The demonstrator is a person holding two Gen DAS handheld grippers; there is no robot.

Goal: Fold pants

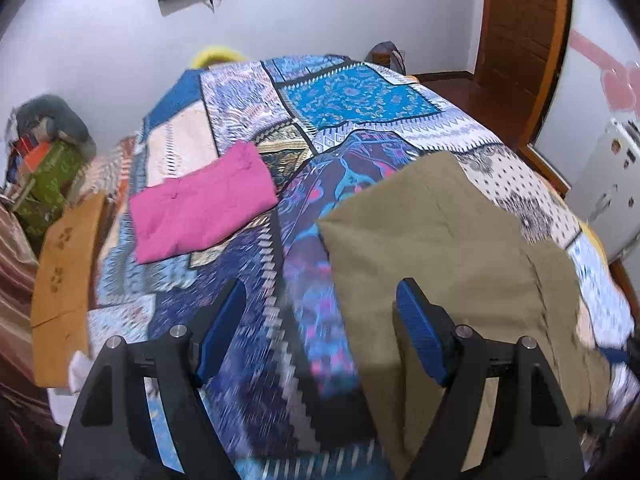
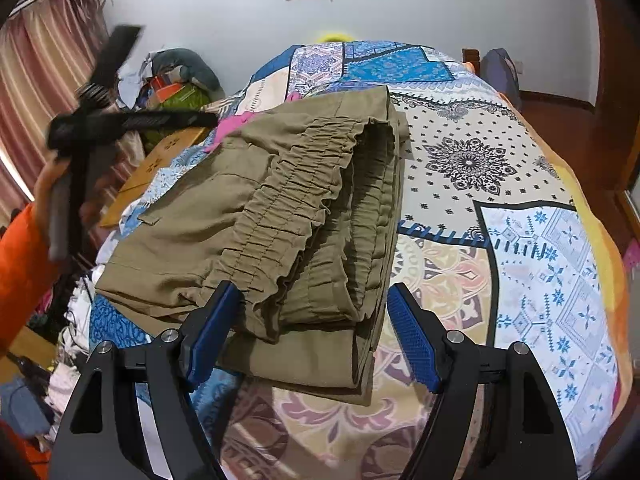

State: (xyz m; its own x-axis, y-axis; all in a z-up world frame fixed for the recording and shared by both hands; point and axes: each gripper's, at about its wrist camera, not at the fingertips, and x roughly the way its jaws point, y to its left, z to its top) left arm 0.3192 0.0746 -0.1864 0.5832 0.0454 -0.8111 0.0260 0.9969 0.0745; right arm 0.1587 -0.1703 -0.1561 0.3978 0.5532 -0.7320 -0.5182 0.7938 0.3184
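Olive-green pants (image 2: 288,216) lie folded in a thick stack on the patchwork bedspread (image 2: 520,240), the elastic waistband on top. In the left wrist view the pants (image 1: 448,248) are a flat olive shape at right. My right gripper (image 2: 316,336) is open, its blue pads either side of the stack's near corner, not gripping. My left gripper (image 1: 320,332) is open and empty above the bedspread (image 1: 352,96), its right pad over the pants' left edge. The left gripper also shows raised at the left of the right wrist view (image 2: 100,128), held by a hand.
A folded pink garment (image 1: 204,204) lies on the bed left of the pants. A wooden bench (image 1: 64,280) and cluttered bags (image 1: 44,172) stand at the bed's left side. A white appliance (image 1: 612,184) and a wooden door (image 1: 524,32) are at right.
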